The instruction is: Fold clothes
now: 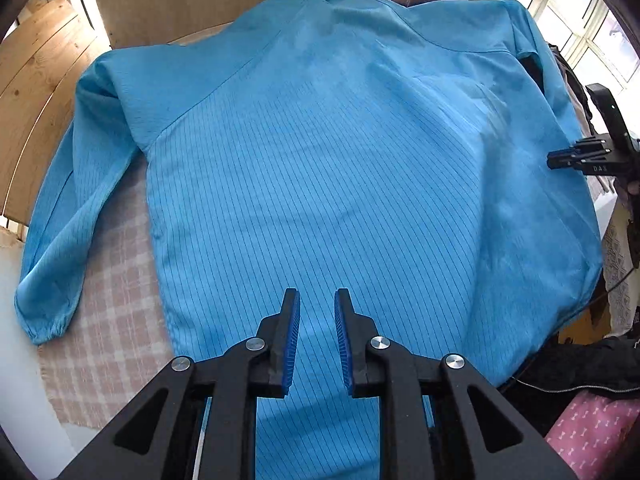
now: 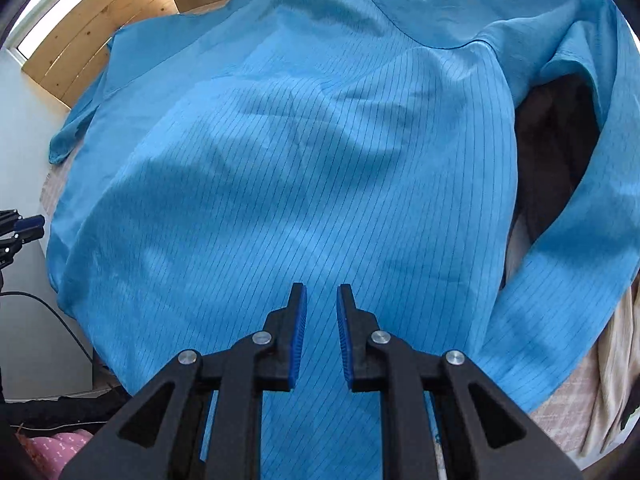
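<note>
One blue shirt (image 1: 340, 184) lies spread out flat on the bench (image 1: 108, 320), with its back side up. It has thin dark stripes that run from the collar end down to the hem. The cloth is mostly smooth, with a few soft bumps and folds near the middle. It has two long sleeves. In the left wrist view, one sleeve (image 1: 52, 248) lies straight along the side of the shirt, and its cuff is gathered tight at the end. In the right wrist view, the other sleeve (image 2: 576, 248) bends away from the body of the shirt, so a dark gap shows between them.

One checked cloth (image 1: 100, 344) in pink and white covers the bench under the shirt. One dark brown garment (image 2: 556, 168) lies under the bent sleeve. One pink cloth with small white bows (image 1: 596, 432) sits at the near edge, next to something black.

Two sets of tongs are here, one in each hand. The left tongs (image 1: 317, 344) hang just above the hem part of the shirt. Their two blue pads are a little apart, with only a thin gap, and nothing is pinched between them. The right tongs (image 2: 321, 338) hang over the shirt too, near its hem. They also have a small gap between the pads and grip nothing. Each set of tongs can be seen from the side in the other view, out past the edge of the shirt.
</note>
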Available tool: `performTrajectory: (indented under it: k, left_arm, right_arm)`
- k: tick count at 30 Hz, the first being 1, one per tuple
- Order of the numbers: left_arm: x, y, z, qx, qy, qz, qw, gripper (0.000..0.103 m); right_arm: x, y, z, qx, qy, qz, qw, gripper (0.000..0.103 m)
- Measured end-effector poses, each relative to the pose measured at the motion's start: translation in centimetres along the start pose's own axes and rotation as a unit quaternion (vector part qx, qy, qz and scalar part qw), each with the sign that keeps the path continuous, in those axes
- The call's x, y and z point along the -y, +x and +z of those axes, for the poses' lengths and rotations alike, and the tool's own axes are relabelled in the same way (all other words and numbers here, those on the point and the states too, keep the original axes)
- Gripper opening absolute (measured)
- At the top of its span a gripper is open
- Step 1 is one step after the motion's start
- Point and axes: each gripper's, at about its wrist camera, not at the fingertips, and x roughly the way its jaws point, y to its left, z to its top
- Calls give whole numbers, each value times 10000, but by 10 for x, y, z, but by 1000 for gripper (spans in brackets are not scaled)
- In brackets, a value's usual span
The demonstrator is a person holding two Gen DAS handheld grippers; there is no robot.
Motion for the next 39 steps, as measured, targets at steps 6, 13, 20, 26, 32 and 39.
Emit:
performTrajectory:
  k: [6,13,20,26,32,39]
  left_arm:
    - [-89,24,67,-20,-932,680,9933,33]
    - [-127,70,118,-427,-1328,704,9877,31]
    - [-139,49,139,152,-1469,1370,9795,3]
    - [-120,46,114,-356,-667,1403,9872,23]
    - [-108,-24,60,96,-786,1093,9909,22]
    - [31,-5,49,128,-77,-1332,9910,23]
  right_arm:
    - [23,12,-21,-370,-61,-152,9992,16]
    - [27,16,-25,-408,-239,-33,9989,20]
    - [15,18,-24,-547,-983,-82,9936,33]
    - [16,18,-23,-568,-1028,-8,9931,39]
    - [25,-8,8,-260,-741,306,9964,39]
    - [-65,-9,60,393,-1152,1656,9787,39]
